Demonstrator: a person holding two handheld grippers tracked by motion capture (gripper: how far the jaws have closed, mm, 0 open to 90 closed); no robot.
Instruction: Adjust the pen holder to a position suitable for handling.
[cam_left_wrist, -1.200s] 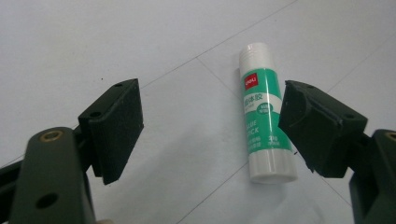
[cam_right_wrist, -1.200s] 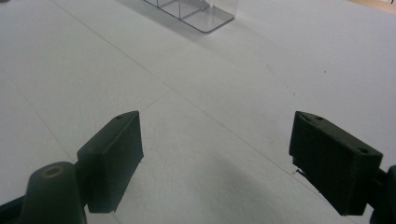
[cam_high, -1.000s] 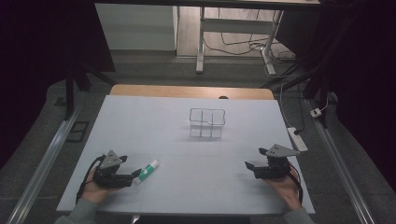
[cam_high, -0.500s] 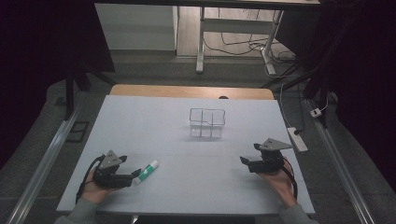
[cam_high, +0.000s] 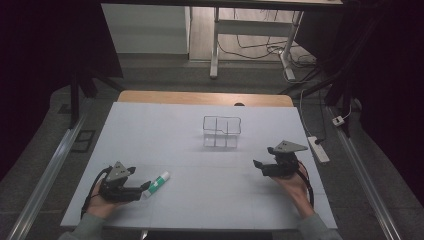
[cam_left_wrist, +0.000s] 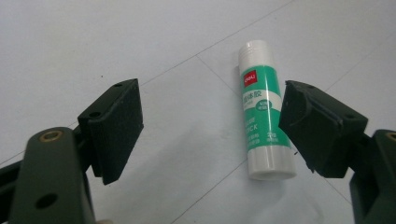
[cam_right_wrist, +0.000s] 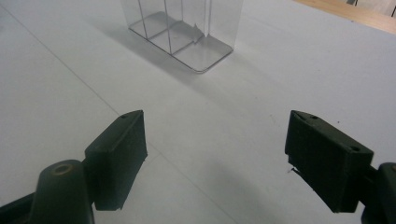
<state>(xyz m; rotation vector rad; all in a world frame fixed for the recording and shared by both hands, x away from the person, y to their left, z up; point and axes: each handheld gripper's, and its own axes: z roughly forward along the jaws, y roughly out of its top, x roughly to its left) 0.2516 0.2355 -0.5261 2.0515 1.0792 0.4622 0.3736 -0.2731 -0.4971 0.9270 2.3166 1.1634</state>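
Note:
A green and white glue stick (cam_high: 158, 182) (cam_left_wrist: 262, 114) lies flat on the white table near the front left. My left gripper (cam_high: 144, 188) (cam_left_wrist: 212, 128) is open just in front of it; the stick rests beside the right jaw, not gripped. A clear plastic organiser with compartments (cam_high: 221, 131) (cam_right_wrist: 184, 28) stands upright at the table's middle. My right gripper (cam_high: 259, 166) (cam_right_wrist: 215, 161) is open at the front right, raised a little and aimed toward the organiser, with nothing between its jaws.
The white table top (cam_high: 200, 150) ends in a wooden strip (cam_high: 200, 97) at the back. A power strip (cam_high: 319, 149) lies off the right edge. Desk legs and cables (cam_high: 250, 45) stand on the floor beyond.
My right gripper has moved up and toward the left, closer to the organiser. The left gripper and the glue stick have stayed put.

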